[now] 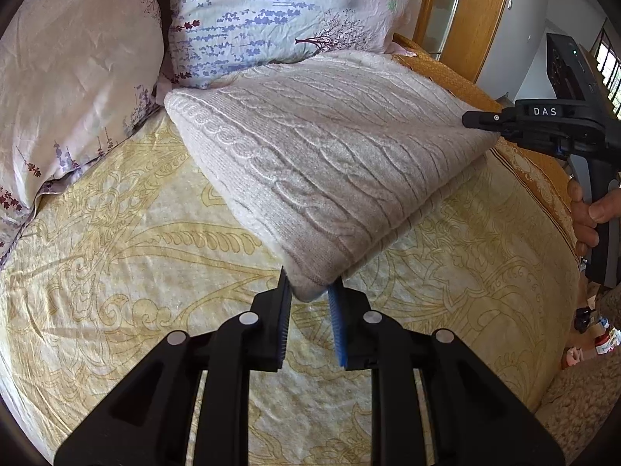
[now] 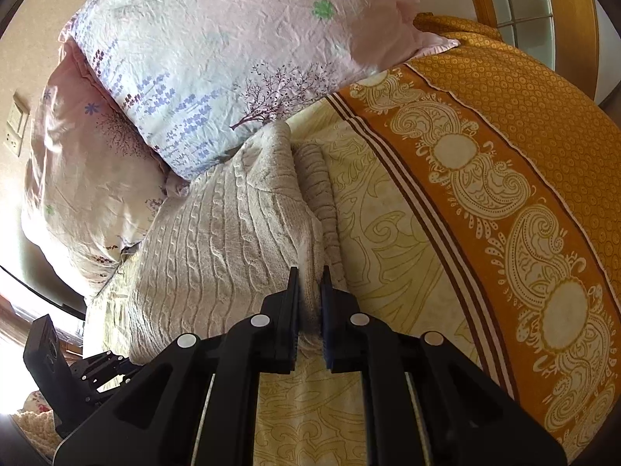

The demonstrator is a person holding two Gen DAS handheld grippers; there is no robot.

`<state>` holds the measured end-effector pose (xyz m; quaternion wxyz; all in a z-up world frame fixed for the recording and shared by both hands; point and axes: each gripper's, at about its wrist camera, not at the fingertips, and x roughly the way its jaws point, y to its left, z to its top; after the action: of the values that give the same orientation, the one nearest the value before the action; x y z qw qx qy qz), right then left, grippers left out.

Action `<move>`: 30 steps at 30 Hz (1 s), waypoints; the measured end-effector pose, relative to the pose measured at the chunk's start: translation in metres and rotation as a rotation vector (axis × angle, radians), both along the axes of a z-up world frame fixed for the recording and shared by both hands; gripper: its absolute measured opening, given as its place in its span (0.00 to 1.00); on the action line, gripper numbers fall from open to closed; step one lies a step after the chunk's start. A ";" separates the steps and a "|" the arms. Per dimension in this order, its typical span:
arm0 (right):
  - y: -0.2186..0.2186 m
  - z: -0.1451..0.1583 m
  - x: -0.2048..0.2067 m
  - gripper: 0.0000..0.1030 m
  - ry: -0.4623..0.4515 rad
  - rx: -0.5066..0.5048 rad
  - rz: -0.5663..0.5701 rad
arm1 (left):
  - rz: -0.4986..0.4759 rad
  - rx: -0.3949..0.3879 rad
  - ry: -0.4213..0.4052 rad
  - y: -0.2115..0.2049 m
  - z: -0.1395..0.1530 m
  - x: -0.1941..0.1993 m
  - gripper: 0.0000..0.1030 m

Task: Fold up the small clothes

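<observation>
A cream cable-knit sweater (image 1: 330, 155) lies folded on the bed, its near edge lifted. My left gripper (image 1: 308, 289) is shut on the sweater's near corner. My right gripper (image 1: 479, 120) shows at the right of the left wrist view, shut on the sweater's right corner. In the right wrist view the right gripper (image 2: 310, 291) pinches a fold of the sweater (image 2: 233, 225) between its pads. The left gripper (image 2: 101, 365) shows at the lower left there, at the sweater's other corner.
The bed has a yellow patterned sheet (image 1: 136, 272) with an orange paisley border (image 2: 504, 194). Two floral pillows (image 1: 271, 11) lie behind the sweater. A wooden door frame (image 1: 485, 19) stands at the back right. Carpet and small items (image 1: 590, 338) lie beside the bed.
</observation>
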<state>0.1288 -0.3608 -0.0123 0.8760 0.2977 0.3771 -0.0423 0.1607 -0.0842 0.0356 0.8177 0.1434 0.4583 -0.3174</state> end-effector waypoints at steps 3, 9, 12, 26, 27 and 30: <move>0.000 -0.004 -0.002 0.09 0.004 0.012 -0.009 | 0.001 0.001 0.010 0.000 -0.002 0.001 0.19; 0.001 -0.005 -0.002 0.09 0.007 0.009 -0.015 | 0.000 0.010 0.033 0.000 -0.009 0.001 0.20; 0.002 0.006 -0.006 0.09 -0.032 -0.016 -0.028 | -0.004 -0.001 0.023 0.000 -0.006 0.001 0.20; -0.033 -0.002 -0.016 0.07 -0.008 0.102 -0.109 | -0.077 -0.106 0.039 0.019 0.010 -0.005 0.58; -0.039 0.005 -0.011 0.12 -0.028 0.117 -0.104 | -0.071 -0.123 0.013 0.026 0.017 -0.007 0.71; -0.049 0.024 0.016 0.52 -0.061 0.150 -0.069 | -0.045 -0.161 -0.012 0.042 0.033 -0.003 0.75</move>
<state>0.1447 -0.4095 0.0119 0.8605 0.3762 0.3417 -0.0349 0.1577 -0.0423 0.0682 0.8220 0.0893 0.4233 -0.3704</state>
